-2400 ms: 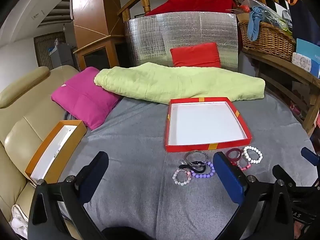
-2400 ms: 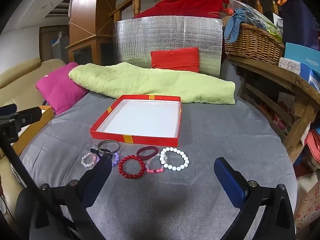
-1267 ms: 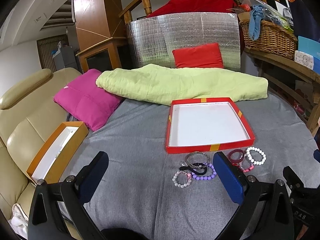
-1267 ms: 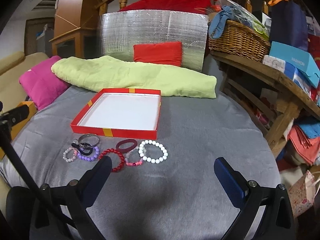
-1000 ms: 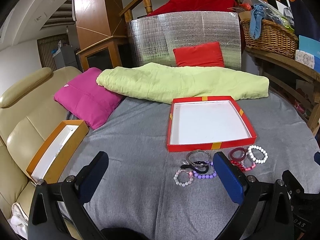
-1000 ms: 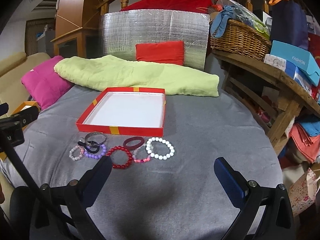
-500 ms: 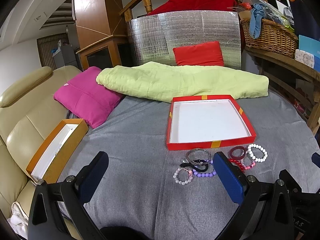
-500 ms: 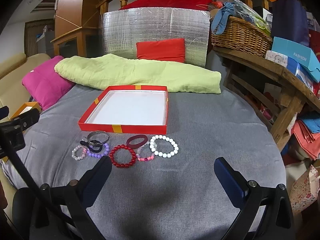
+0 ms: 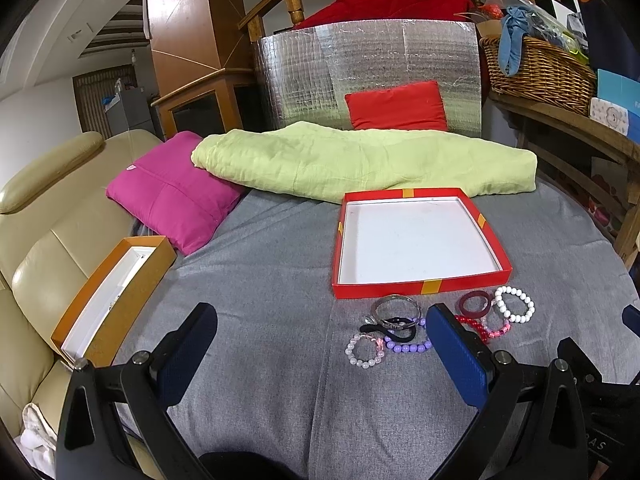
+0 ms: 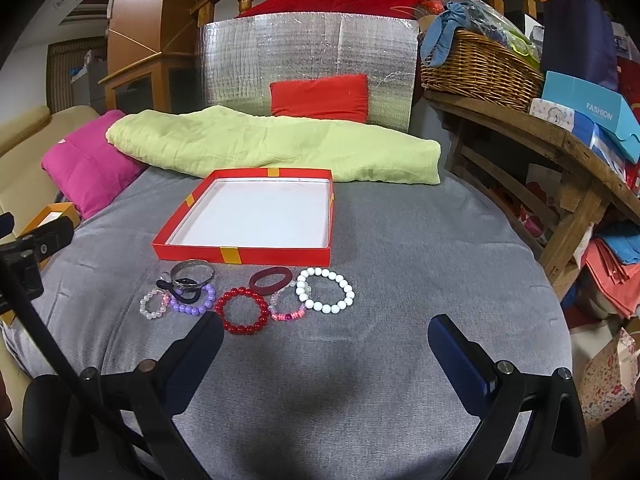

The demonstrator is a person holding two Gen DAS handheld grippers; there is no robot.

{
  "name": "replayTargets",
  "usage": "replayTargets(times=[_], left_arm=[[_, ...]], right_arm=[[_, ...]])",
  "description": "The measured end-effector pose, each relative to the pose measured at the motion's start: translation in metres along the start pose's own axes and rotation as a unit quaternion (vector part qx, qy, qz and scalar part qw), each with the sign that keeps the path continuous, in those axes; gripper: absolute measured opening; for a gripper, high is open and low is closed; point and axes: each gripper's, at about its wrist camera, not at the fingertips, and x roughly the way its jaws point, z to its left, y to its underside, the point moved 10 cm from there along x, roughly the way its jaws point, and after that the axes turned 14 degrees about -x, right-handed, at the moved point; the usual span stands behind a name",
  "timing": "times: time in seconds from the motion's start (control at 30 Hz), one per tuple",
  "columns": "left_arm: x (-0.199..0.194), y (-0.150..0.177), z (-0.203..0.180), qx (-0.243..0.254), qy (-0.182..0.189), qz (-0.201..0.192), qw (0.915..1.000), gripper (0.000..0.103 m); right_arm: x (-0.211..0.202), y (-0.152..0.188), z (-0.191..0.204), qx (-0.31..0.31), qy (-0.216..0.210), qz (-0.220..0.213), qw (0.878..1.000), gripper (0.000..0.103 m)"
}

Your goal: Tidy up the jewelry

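A shallow red box point(image 10: 200, 246) with a white floor point(image 9: 416, 236) lies on the grey cloth, nothing in it. In front of it sit several bracelets: a white bead one point(image 10: 325, 290), a red bead one point(image 10: 241, 316), a dark red ring point(image 10: 269, 275), a pink one point(image 10: 286, 310), a silver bangle point(image 10: 193, 273), a purple bead one point(image 10: 192, 305) and a pale pearl one point(image 10: 153, 304). My right gripper point(image 10: 326, 346) is open, just short of the white and red bracelets. My left gripper point(image 9: 322, 344) is open too, near the pearl bracelet point(image 9: 365, 350).
A light green blanket point(image 10: 272, 148), a magenta cushion point(image 9: 172, 196) and a red cushion point(image 10: 320, 96) lie behind the box. An orange box point(image 9: 112, 296) rests on the beige sofa at left. A wooden shelf with a wicker basket point(image 10: 480, 68) stands at right.
My right gripper has swung back left and a little closer, so the bracelets sit more centred before it. The left gripper has barely moved. Both stay open.
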Motion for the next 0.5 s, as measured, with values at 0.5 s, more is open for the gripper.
replayTargets(times=[0.5], left_arm=[[0.0042,0.0030,0.0001,0.000,0.000,0.006,1.0000,0.103]], right_arm=[[0.0036,0.0017,0.0021,-0.004,0.002,0.009,1.000,0.103]])
